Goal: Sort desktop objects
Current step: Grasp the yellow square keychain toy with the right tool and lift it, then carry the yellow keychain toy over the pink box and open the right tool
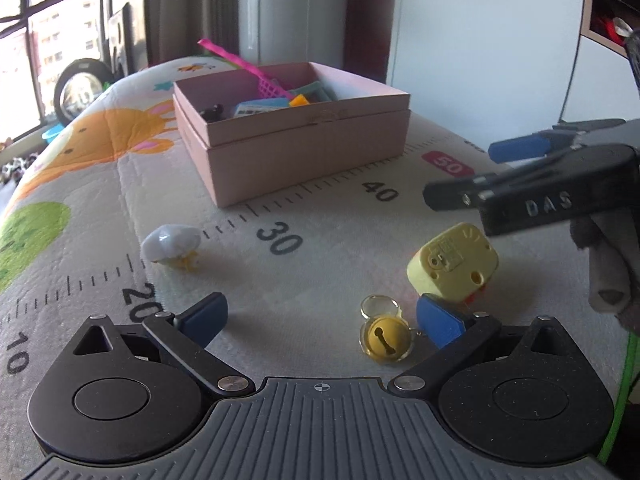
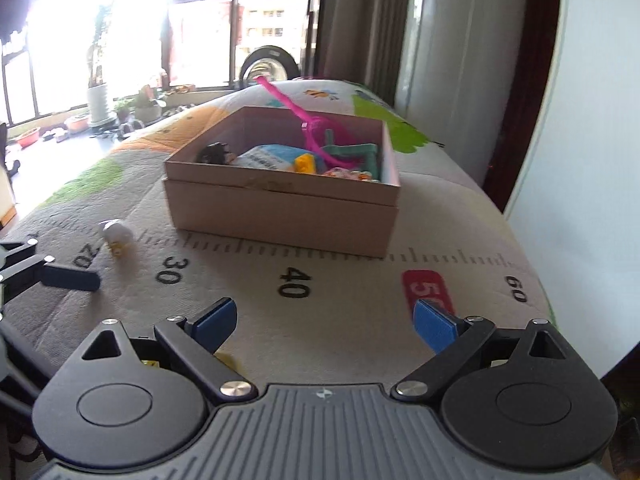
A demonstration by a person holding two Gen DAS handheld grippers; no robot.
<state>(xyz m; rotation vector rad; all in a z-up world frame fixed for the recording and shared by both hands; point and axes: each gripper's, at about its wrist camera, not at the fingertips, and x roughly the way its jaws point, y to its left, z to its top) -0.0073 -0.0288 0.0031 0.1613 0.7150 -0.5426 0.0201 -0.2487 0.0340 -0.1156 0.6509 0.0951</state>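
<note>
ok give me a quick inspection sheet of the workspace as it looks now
surface: padded play mat printed with a ruler scale and cartoon animals
job's things: pink box open, already holding a pink swatter, a blue packet, an orange piece and teal pieces; still loose on the mat are a yellow bell, a pale yellow block and a small white toy
clutter: nothing seen beyond these
grippers: left gripper open and empty, bell just inside its right finger; right gripper open and empty
cables: green cord at the right edge
surroundings: window, curtains, potted plants, a wheel behind the mat
</note>
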